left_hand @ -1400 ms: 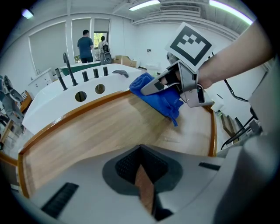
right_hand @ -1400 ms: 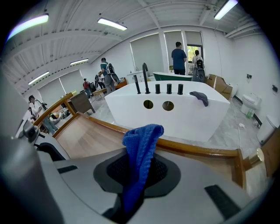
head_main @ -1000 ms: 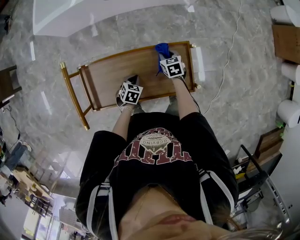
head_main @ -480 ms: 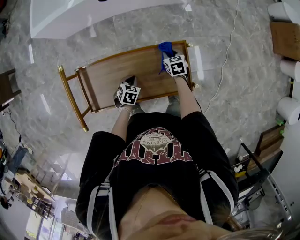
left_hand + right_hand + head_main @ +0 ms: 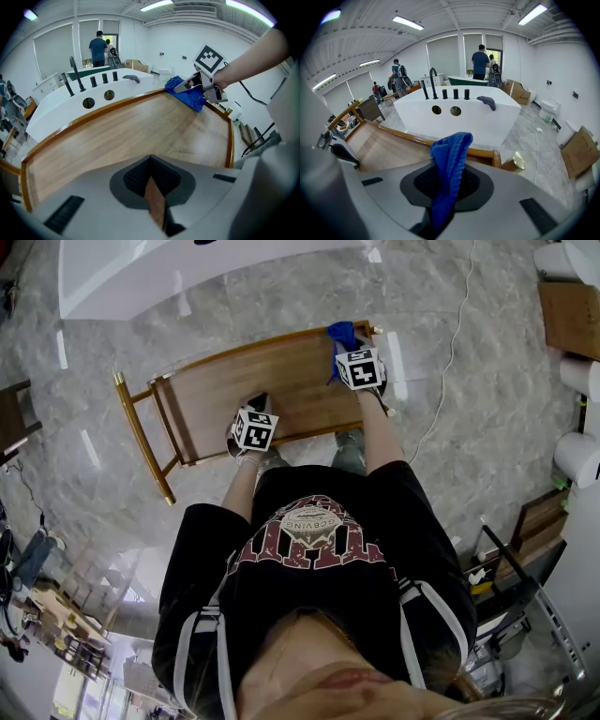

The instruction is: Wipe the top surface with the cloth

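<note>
- Cloth (image 5: 449, 159): blue, knitted, bunched into a narrow fold and pinched between the jaws of the right gripper (image 5: 448, 187). It rests at the 2 o'clock corner of the top in the head view, touching the rim.
- Wooden top surface (image 5: 246, 382): light brown and bare, with a raised darker rim.

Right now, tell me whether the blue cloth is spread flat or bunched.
Bunched: the blue cloth is crumpled in folds, pinched between the right gripper's jaws, at the wooden top's far right corner.

Workshop hall with white bathtub (image 5: 487, 122), cardboard boxes (image 5: 580, 152).
</note>
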